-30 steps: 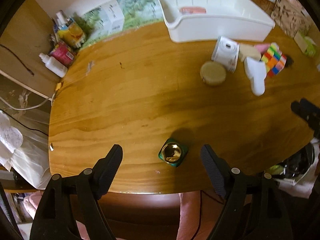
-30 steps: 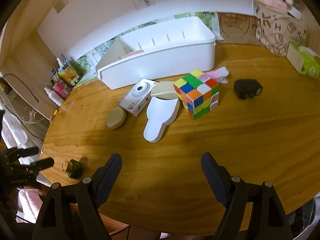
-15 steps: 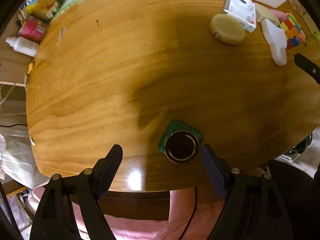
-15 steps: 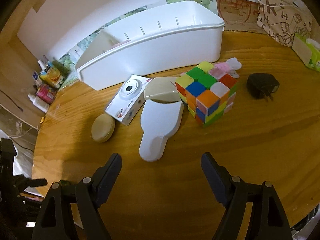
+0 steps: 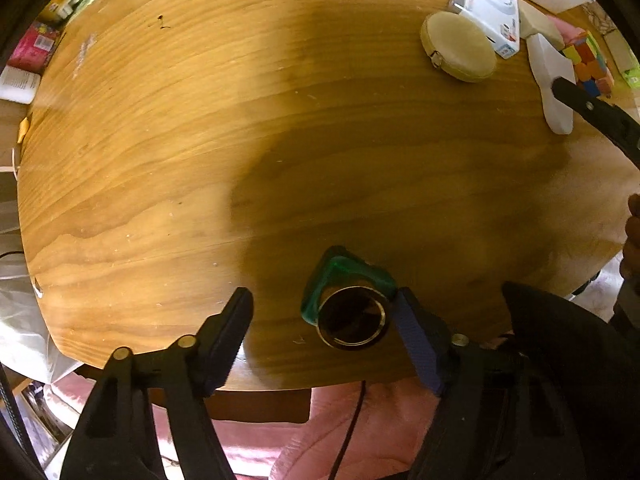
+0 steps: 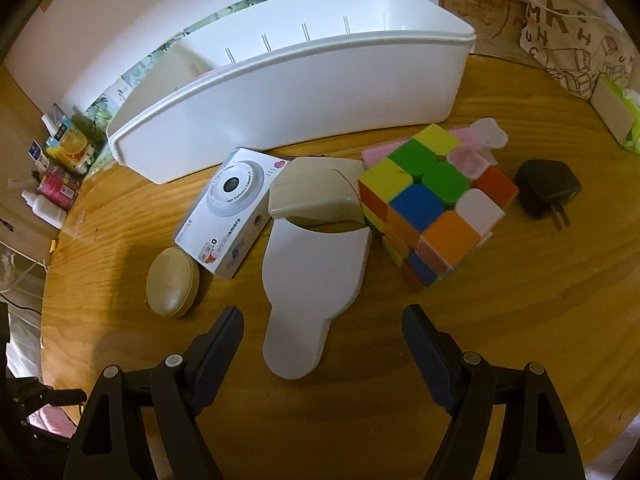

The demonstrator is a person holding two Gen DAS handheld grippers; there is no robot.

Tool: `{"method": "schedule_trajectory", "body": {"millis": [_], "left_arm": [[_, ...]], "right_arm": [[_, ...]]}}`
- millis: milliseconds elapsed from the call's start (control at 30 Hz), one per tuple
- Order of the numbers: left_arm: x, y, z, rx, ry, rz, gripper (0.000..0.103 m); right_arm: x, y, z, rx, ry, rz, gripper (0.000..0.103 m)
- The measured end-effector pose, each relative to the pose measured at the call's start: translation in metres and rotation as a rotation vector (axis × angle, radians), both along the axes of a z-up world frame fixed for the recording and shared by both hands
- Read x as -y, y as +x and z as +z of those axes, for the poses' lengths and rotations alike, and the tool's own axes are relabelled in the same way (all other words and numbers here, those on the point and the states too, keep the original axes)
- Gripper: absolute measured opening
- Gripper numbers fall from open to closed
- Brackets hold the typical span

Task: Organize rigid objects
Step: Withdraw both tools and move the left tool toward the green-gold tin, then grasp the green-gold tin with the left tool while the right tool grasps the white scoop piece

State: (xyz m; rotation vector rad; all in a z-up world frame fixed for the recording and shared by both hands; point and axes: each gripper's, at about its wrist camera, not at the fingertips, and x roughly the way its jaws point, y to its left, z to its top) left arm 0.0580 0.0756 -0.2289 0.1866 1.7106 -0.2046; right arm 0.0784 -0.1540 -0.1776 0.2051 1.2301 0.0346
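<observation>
The left gripper (image 5: 324, 324), pointing straight down, has just been narrowing around the green bottle (image 5: 349, 300) near the table's (image 5: 200, 140) edge; its right pad touches, the left stands clear. The right gripper (image 6: 322, 332) gapes above the white paddle (image 6: 310, 280), beside the cube (image 6: 436, 204) and camera (image 6: 230, 216), before the bin (image 6: 300, 96).

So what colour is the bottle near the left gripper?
Green bottle with a gold cap; clearest in the left wrist view.

The white bin (image 6: 304, 92) hides its own floor behind the near wall — only a pink sliver shows inside, too little to name. The colour cube (image 5: 588, 62) is half covered by the right gripper's finger (image 5: 592, 110). The shelf packets (image 6: 60, 160) are too blurred to read.
</observation>
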Motion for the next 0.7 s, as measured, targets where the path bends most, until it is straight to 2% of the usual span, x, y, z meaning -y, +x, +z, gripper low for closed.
{"method": "schedule_trajectory", "body": {"millis": [67, 300, 567, 633, 700], "left_arm": [[0.004, 0.002, 0.000, -0.011, -0.008, -0.006, 0.065], [0.012, 0.005, -0.005, -0.056, -0.049, 0.014, 0.053], [0.006, 0.012, -0.009, -0.071, -0.058, 0.031, 0.052], [0.004, 0.014, -0.009, -0.072, -0.061, 0.040, 0.051], [0.001, 0.015, -0.007, -0.072, -0.066, 0.055, 0.051]], "right_arm": [[-0.003, 0.004, -0.002, -0.006, -0.009, 0.002, 0.082], [-0.009, 0.015, -0.009, -0.027, -0.032, -0.006, 0.080], [-0.010, 0.020, -0.008, -0.016, -0.054, 0.008, 0.064], [-0.010, 0.021, -0.007, -0.012, -0.038, 0.014, 0.056], [-0.011, 0.024, -0.007, -0.015, -0.042, 0.019, 0.056]]}}
